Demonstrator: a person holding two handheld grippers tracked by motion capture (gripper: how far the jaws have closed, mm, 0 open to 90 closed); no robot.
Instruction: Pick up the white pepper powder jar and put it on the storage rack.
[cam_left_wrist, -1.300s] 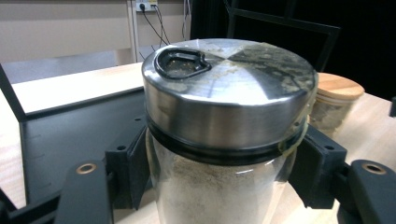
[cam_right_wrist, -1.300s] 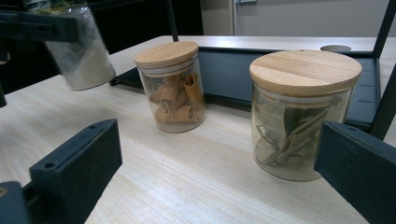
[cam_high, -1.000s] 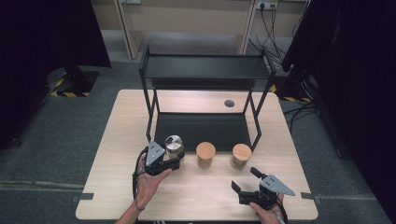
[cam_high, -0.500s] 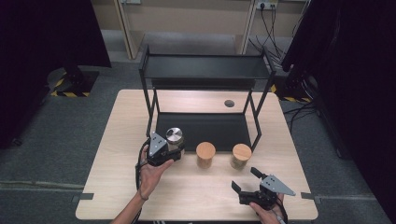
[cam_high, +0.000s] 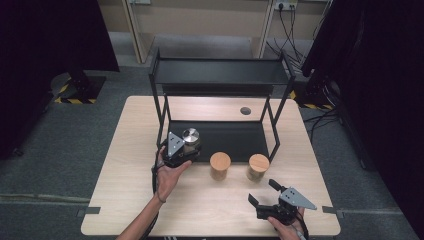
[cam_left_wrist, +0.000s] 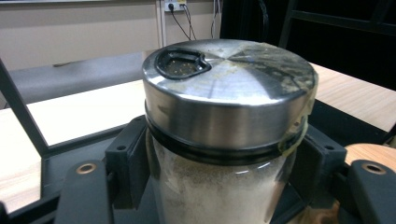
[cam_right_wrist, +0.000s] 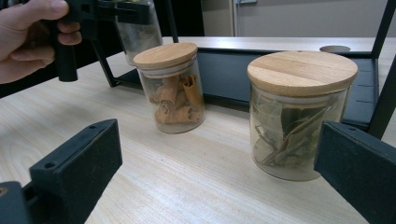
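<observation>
Between the two black jaws of the left hand-held gripper (cam_high: 186, 150) sits a clear glass jar with a brushed steel lid (cam_left_wrist: 228, 88), and the jaws are clamped on its glass body just under the lid, one on each side. Pale powder fills the jar, and the lid has a dark sunken opening near its rim. From the high view, the gripped jar is at the front left corner of a black two-tier metal rack (cam_high: 220, 75), over the front edge of the rack's lower black shelf (cam_high: 225, 132). The person's left hand (cam_high: 169, 175) wraps the gripper body from below.

To its right, on the light wooden bench (cam_high: 125, 160), stand two glass jars with round wooden lids, both just in front of the rack. The nearer one, a jar of cinnamon bark rolls (cam_right_wrist: 172, 88), is close beside the held jar; the jar of dried green leaves (cam_right_wrist: 299, 116) stands a little apart from it, farther right.

At the bench's front right edge, the right hand-held gripper (cam_high: 263, 193) rests with its jaws spread wide and nothing between them, pointing toward the two wooden-lidded jars.
</observation>
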